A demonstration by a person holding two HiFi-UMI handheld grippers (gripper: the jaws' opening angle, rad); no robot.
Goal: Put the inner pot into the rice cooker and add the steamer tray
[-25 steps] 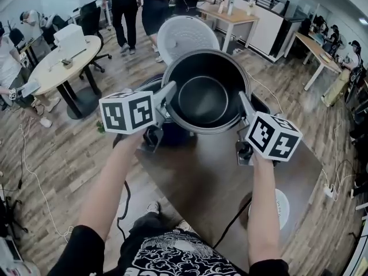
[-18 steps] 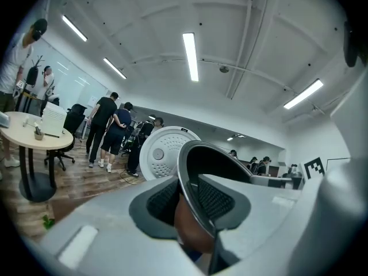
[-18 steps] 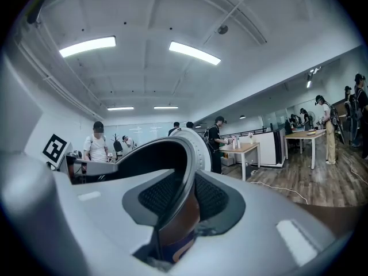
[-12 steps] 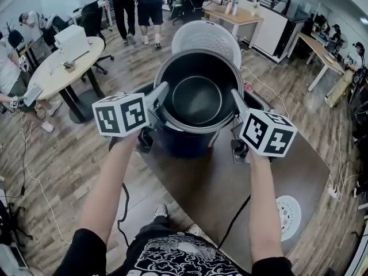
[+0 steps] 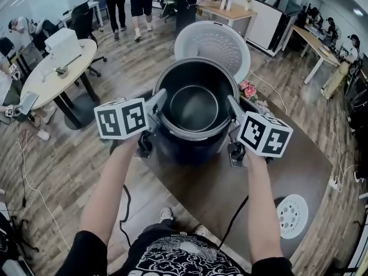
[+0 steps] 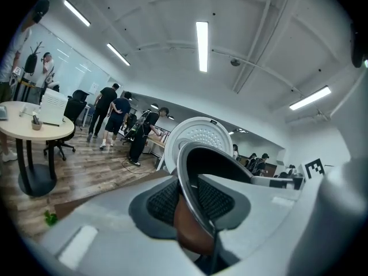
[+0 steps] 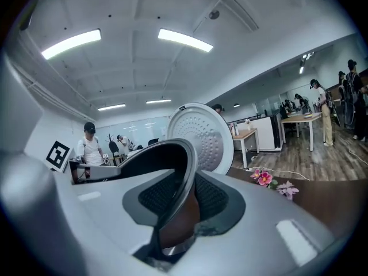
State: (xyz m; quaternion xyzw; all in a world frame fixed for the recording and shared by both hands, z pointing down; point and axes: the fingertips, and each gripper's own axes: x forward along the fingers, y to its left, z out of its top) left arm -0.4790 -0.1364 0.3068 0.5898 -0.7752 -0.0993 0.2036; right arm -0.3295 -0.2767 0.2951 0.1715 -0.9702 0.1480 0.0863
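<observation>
We hold the inner pot [image 5: 194,105] by its rim between our two tongs. The left tongs [image 6: 190,203] are drawn narrow onto the rim's left side, with their dark ribbed pads [image 6: 164,203] pressing on either face of the thin wall; the right tongs [image 7: 178,197] clamp the opposite side of the rim in the same way. The pot hangs level between them, open side up, its inside dark and bare.

Directly beneath the tongs stands the rice cooker [image 5: 184,151]; the pot's lower part sits within the cooker's mouth, and we cannot tell whether it rests fully home. Just beyond the tongs the cooker's white, dotted lid [image 5: 214,43] stands raised and tilted back. The cooker is on the brown bench [image 5: 207,188], which runs back from the tongs towards us. The steamer tray [image 5: 292,215], a white perforated disc, lies flat on the bench well behind the right tongs and out to their right, apart from everything else; some pink flowers [image 5: 248,89] lie just beyond the right tongs, beside the lid.
</observation>
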